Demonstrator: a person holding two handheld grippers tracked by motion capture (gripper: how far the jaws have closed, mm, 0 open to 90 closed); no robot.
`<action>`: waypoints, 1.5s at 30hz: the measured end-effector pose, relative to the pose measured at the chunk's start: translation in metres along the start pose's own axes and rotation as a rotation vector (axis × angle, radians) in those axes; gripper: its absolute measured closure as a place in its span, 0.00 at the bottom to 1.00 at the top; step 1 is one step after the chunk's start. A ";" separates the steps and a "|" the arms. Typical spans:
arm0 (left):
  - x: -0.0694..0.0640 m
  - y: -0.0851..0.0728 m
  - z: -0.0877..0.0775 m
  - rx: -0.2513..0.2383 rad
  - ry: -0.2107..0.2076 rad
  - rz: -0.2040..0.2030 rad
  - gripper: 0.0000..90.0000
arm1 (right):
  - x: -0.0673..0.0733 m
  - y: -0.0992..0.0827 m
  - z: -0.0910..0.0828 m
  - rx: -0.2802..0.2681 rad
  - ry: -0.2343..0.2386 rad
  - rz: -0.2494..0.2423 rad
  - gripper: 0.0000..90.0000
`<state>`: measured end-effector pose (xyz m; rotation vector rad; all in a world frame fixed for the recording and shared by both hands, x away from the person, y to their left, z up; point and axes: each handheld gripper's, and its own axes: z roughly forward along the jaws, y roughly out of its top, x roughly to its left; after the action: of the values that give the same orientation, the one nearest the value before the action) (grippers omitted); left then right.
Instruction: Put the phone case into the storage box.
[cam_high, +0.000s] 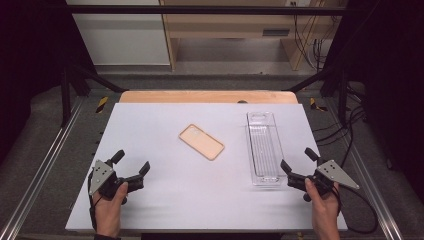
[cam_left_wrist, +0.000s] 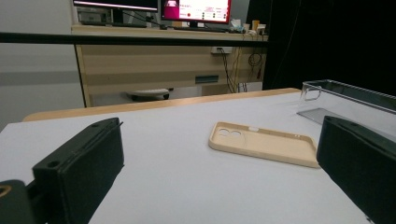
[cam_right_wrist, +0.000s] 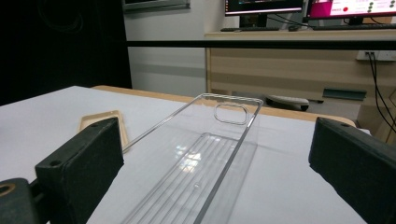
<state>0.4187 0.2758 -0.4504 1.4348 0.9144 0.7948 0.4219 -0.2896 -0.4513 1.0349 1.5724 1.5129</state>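
Both of my tools spread wide and holding nothing, low over the near edge of the white table (cam_high: 165, 200).

My left hand (cam_high: 107, 210) grips the left tool (cam_high: 131, 167) at the lower left of the high view, its jaws parted and aimed toward the middle of the frame; my right hand (cam_high: 324, 210) grips the right tool (cam_high: 296, 163) at the lower right, jaws likewise apart, just beside the near end of the clear plastic tray (cam_high: 264, 147). That tray lies lengthwise right of centre, flat on the table. A beige phone case (cam_high: 201, 141) lies at the centre of the frame, open side up, turned at a slant and well apart from both tools. From the left gripper view the case (cam_left_wrist: 264, 143) sits between my jaws farther off; from the right gripper view the tray (cam_right_wrist: 205, 158) runs away between my jaws.
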 end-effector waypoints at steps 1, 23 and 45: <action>0.000 0.000 0.000 0.002 0.001 0.000 0.00 | -0.001 0.000 0.000 0.002 -0.005 0.004 0.04; -0.003 -0.002 -0.001 0.022 0.004 0.013 0.00 | 0.056 0.071 0.042 0.103 0.063 -0.099 0.03; -0.001 -0.001 0.002 0.022 -0.005 0.018 0.00 | 0.141 0.071 0.170 0.284 0.127 -0.054 0.06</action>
<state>0.4202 0.2738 -0.4519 1.4658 0.9095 0.7965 0.5198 -0.0900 -0.3859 1.0566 1.9306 1.3686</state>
